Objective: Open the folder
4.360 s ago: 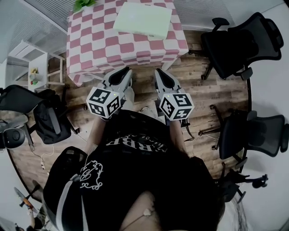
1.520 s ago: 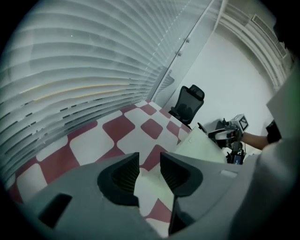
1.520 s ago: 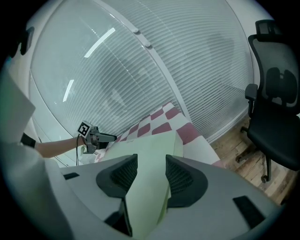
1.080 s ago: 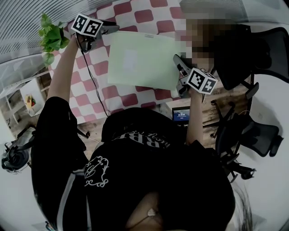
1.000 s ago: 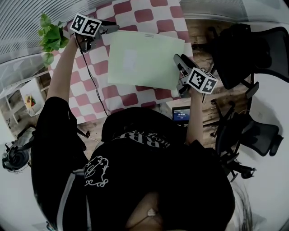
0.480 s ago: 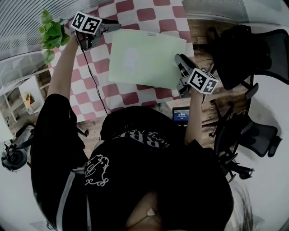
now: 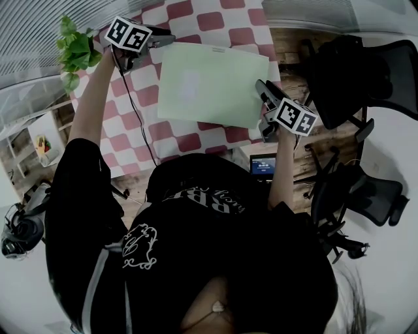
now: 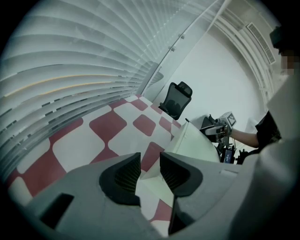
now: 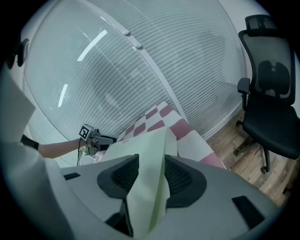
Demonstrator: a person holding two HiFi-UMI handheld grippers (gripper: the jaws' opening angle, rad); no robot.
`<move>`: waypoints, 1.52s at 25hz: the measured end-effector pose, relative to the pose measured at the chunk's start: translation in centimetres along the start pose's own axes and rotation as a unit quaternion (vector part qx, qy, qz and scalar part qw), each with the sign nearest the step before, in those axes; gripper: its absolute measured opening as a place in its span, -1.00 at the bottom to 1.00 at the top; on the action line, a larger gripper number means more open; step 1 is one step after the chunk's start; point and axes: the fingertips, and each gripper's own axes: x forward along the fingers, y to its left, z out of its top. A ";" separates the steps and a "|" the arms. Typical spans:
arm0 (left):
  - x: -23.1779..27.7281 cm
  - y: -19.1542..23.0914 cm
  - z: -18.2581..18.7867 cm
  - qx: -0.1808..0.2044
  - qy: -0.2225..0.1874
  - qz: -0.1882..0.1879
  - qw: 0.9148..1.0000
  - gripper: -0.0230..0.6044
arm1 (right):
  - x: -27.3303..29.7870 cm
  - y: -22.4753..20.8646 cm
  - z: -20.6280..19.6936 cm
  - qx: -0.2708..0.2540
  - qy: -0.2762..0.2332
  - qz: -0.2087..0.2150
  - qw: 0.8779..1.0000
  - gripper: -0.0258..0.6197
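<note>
The right claw [image 9: 151,165] is clenched on the near right corner of the folder [image 7: 209,85]. The pale green sheet fills the gap between its ribbed pads, though its jaws have just been easing wider. At that corner the sheet shows 2 faces meeting along a ridge; whether the cover has parted from the back I cannot tell. The left claw [image 8: 150,161] stands released at the far left corner, its jaws apart, with the folder's tip and a red square showing in the gap. 4.4 seconds ago both claws hung low in front of the person, clear of the desk [image 7: 189,16], and the folder lay untouched. Now each arm is stretched out to its own corner. Since half a second ago the right claw has edged slightly outward, and the folder has barely shifted. It lies flat and closed on the red-and-white checked desk, with a paler rectangle at the middle of its cover. A plant [image 7: 75,52] stands beside the left arm, and an office chair [image 9: 272,93] sits beyond the desk's right side.
</note>
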 end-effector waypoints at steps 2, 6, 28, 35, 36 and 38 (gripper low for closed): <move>0.1 -0.1 0.2 0.011 0.007 0.014 1.000 -0.48 | -0.2 0.5 0.1 -0.006 -0.004 0.006 1.000 -0.44; 1.2 1.9 -1.8 0.062 0.096 0.108 0.988 -0.79 | -0.5 1.4 1.3 0.064 -0.043 0.059 0.995 -0.58; 3.5 -5.2 -1.0 0.074 0.083 -0.082 0.990 -0.55 | 1.3 1.0 0.6 0.106 -0.012 0.121 0.987 -0.81; 3.0 -5.8 -1.2 0.030 0.067 -0.126 0.989 -0.46 | 1.2 1.5 0.2 0.111 -0.001 0.132 0.985 -0.80; 2.9 -5.9 -1.4 0.024 0.067 -0.131 0.989 -0.44 | 1.1 1.3 -0.1 0.120 0.004 0.124 0.985 -0.80; 2.9 -5.7 -1.7 0.023 0.075 -0.126 0.989 -0.38 | 1.1 1.1 -0.3 0.126 0.010 0.120 0.985 -0.80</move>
